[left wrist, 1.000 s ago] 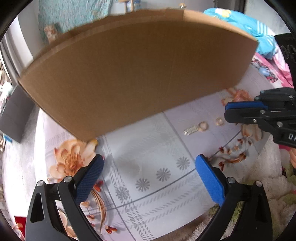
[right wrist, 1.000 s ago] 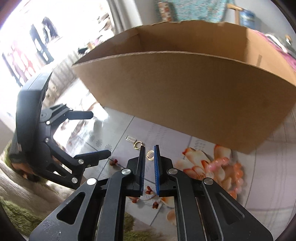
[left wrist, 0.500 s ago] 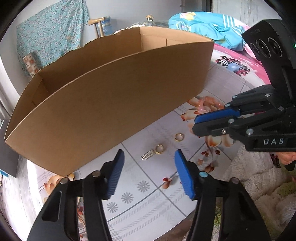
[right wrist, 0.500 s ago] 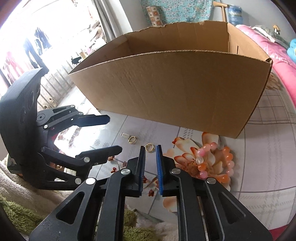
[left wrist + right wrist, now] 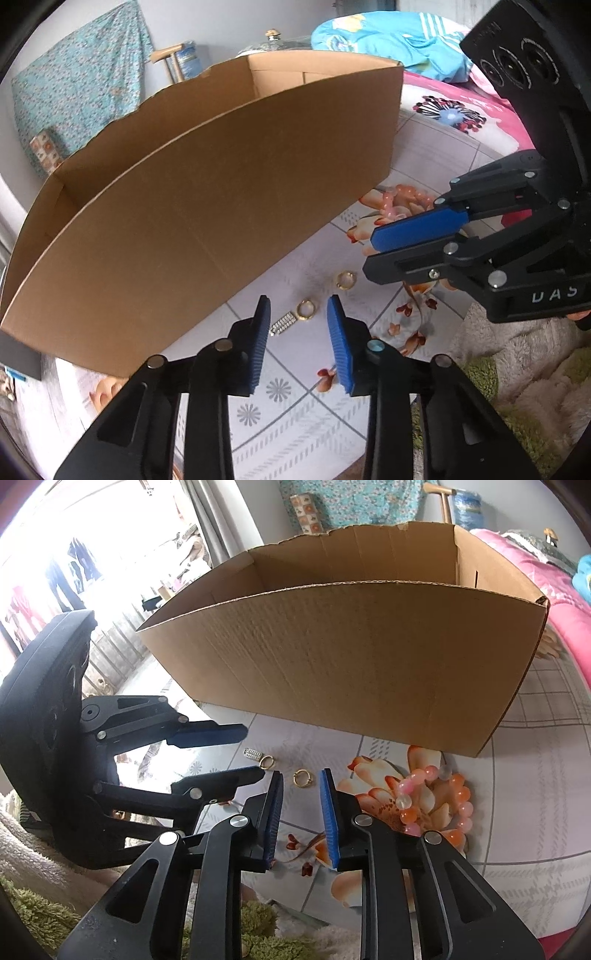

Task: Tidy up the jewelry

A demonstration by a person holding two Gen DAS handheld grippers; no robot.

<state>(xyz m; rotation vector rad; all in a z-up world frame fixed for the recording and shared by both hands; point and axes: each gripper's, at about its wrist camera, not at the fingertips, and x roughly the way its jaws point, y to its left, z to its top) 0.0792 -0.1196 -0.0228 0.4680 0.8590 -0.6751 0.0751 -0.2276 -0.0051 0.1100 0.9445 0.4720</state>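
Two gold rings, ring with charm [image 5: 306,309] and plain ring [image 5: 301,778], one bead bracelet [image 5: 436,801], one cardboard box [image 5: 354,657]; left gripper [image 5: 299,317] narrowing, right gripper [image 5: 301,781] opening, both empty; open floor cloth [image 5: 535,812] rightward

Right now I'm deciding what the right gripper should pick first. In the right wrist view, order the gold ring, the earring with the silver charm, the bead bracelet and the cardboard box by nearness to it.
1. Gold ring, just ahead of the right gripper, whose jaws have just been opening.
2 and 3. Earring with the silver charm, to the left, and bead bracelet, to the right: too close to call.
4. Cardboard box, behind everything.
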